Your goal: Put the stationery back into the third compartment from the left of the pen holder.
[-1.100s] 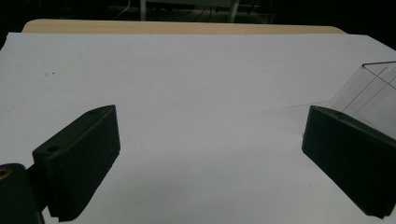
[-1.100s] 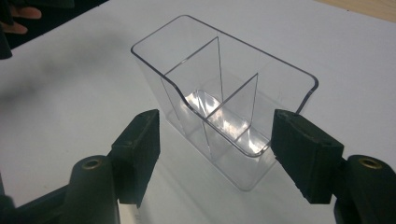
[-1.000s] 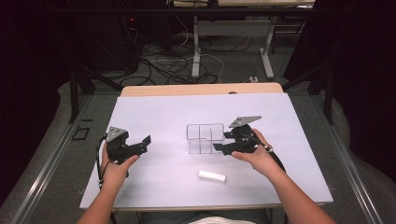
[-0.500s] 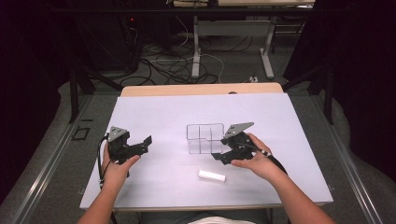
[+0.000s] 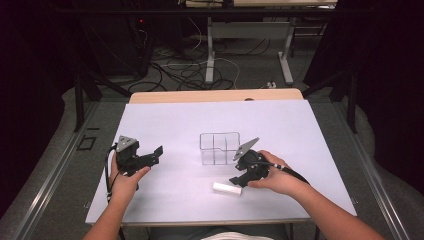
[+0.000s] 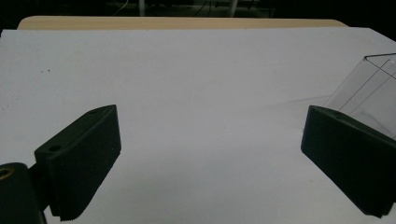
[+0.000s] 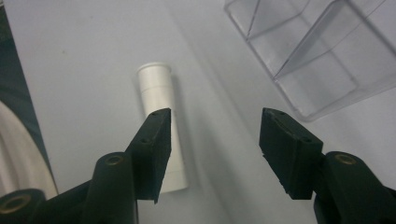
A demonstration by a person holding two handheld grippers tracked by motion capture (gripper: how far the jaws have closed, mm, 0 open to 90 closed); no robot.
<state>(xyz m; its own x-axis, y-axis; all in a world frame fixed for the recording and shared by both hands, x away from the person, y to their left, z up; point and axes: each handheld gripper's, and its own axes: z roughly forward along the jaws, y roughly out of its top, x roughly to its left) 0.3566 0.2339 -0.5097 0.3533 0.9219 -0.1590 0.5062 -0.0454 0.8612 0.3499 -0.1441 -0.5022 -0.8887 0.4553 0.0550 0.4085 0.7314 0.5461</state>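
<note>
A white tube (image 5: 226,188) lies flat on the white table (image 5: 300,130) near the front edge; the right gripper view has the tube (image 7: 159,116) partly behind the left jaw. My right gripper (image 5: 236,181) hovers just right of it, pointing down-left. Its jaws have just been closing, stand apart, and the gap (image 7: 215,135) between them holds nothing. A clear divided box (image 5: 219,147) stands mid-table, just behind that gripper, and reaches into the right gripper view as the box (image 7: 322,56). My left gripper (image 5: 159,152) rests at the left, jaws wide and empty (image 6: 210,154).
The clear box's corner (image 6: 373,88) shows at the right edge of the left gripper view. A wooden strip (image 5: 215,95) borders the table's far side. Cables and desk legs (image 5: 210,55) crowd the dark floor beyond. A metal rail (image 5: 50,180) runs along the left.
My right gripper has moved down and toward the front-left, from beside the clear box to the white tube. The left gripper has stayed where it was.
</note>
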